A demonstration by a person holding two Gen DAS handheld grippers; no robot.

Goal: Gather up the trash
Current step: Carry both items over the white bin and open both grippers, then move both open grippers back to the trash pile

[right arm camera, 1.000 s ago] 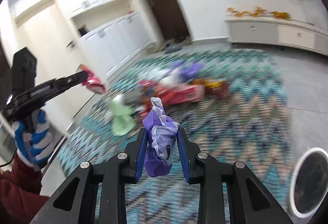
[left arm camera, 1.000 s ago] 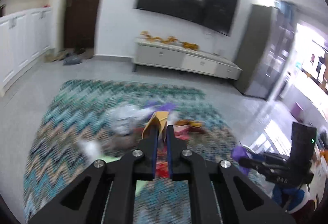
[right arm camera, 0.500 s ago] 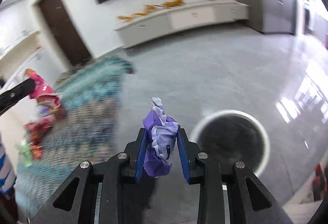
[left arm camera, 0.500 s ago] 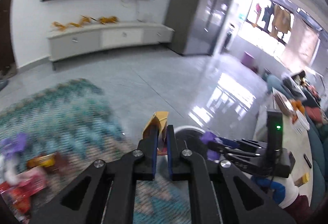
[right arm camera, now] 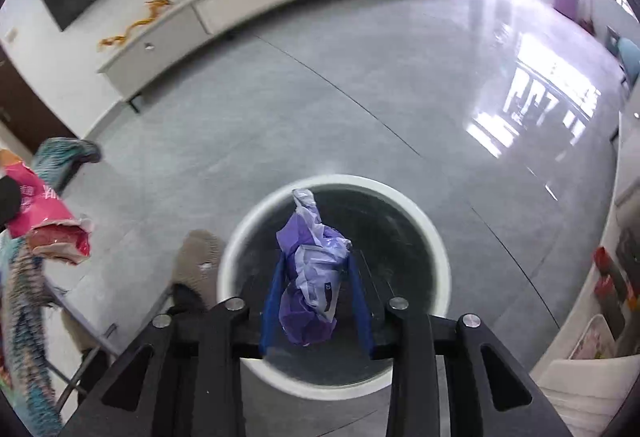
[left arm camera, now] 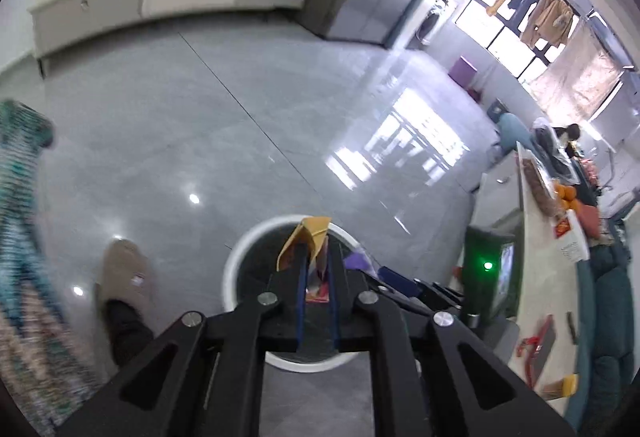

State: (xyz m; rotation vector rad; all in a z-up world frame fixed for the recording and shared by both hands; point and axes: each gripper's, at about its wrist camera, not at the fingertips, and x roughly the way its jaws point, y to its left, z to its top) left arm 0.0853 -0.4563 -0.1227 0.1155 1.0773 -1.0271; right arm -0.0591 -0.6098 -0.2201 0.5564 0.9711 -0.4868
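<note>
Hovering over the white-rimmed bin (right arm camera: 434, 233), the right gripper (right arm camera: 316, 297) was opening its jaws around a crumpled purple bag (right arm camera: 310, 277) still between the pads. The left gripper (left arm camera: 317, 277) stayed clenched on a yellow-and-red wrapper (left arm camera: 306, 237) above the same bin (left arm camera: 236, 257).

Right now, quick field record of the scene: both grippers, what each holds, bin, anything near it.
left gripper: over the bin, fingers pinching a flat snack wrapper
snack wrapper: yellow-orange inside, red-pink print outside
right gripper: over the bin opening, jaws opening, purple plastic bag between the fingers
purple plastic bag: crumpled, not yet dropped
bin: round, white rim, dark inside, no trash seen in it
shoe: beige, on the grey floor, left of the bin
rug: zigzag pattern, far left
</note>
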